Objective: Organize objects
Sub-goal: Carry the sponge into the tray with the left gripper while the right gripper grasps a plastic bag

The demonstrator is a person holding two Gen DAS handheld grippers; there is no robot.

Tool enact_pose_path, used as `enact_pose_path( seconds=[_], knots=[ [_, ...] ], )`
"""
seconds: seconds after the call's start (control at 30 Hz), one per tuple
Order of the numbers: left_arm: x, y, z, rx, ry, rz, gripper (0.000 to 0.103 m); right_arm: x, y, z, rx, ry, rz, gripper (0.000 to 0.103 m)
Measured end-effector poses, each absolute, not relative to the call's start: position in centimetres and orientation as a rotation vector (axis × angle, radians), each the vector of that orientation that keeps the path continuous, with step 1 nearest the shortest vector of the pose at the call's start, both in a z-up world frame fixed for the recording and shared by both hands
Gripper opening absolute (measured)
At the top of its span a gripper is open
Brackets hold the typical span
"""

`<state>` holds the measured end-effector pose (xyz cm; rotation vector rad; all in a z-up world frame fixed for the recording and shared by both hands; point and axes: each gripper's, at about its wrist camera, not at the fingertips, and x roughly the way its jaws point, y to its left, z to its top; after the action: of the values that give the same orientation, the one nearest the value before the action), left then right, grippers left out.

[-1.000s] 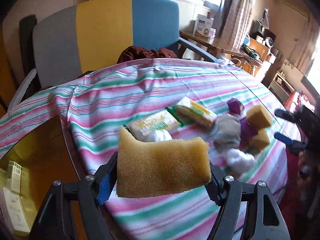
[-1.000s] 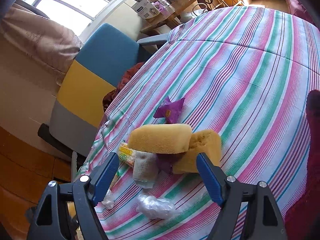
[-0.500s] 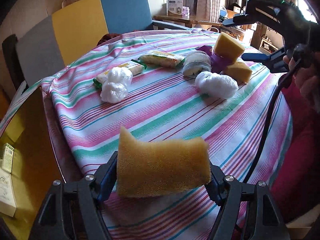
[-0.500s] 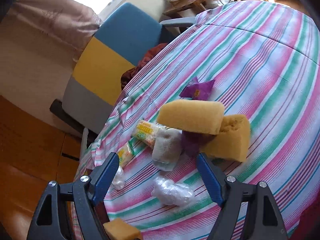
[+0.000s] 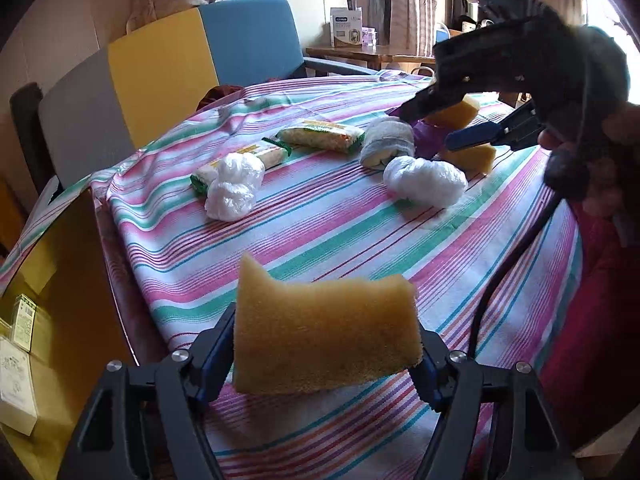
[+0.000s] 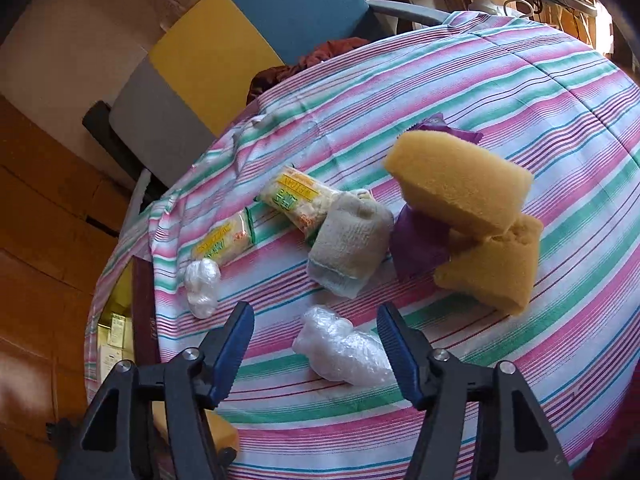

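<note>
Yellow spongy foam block (image 5: 326,334) sits squeezed in the left tool (image 5: 324,354) over the striped cloth counter (image 5: 360,232). Right tool (image 6: 316,344) is closing around a crinkly white plastic ball (image 6: 342,350), not pressing it. Two more sponges (image 6: 460,184) lie beyond.

We see a yellow sponge (image 5: 326,338) pinched upright at the near counter (image 5: 360,216) edge. Beyond it lie two noodle packets (image 6: 298,202), two white plastic wads (image 6: 344,350), a grey cloth roll (image 6: 350,240), purple wrappers (image 6: 416,240) and two stacked sponges (image 6: 460,182).
</note>
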<state>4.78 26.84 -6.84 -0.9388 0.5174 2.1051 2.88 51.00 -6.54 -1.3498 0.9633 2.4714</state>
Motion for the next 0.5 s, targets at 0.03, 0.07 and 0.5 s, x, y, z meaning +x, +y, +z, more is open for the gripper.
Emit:
enact_pose_path(
  seconds=[0.03,0.07,0.5],
  knots=[
    [5.0,26.7,-6.5,-0.932,0.508,2.101,0.075,2.7,50.9,-6.8,-1.371,0.947,2.459,0.062],
    [5.2,26.6,-6.2,-0.927,0.497,2.097,0.075,2.4,50.8,-7.0,-1.389,0.931,2.448,0.062],
    [6.0,22.5,-1.7,-0.867,0.325,2.126,0.076,0.5,48.5,-9.9,-1.634,0.633,2.317,0.055]
  ],
)
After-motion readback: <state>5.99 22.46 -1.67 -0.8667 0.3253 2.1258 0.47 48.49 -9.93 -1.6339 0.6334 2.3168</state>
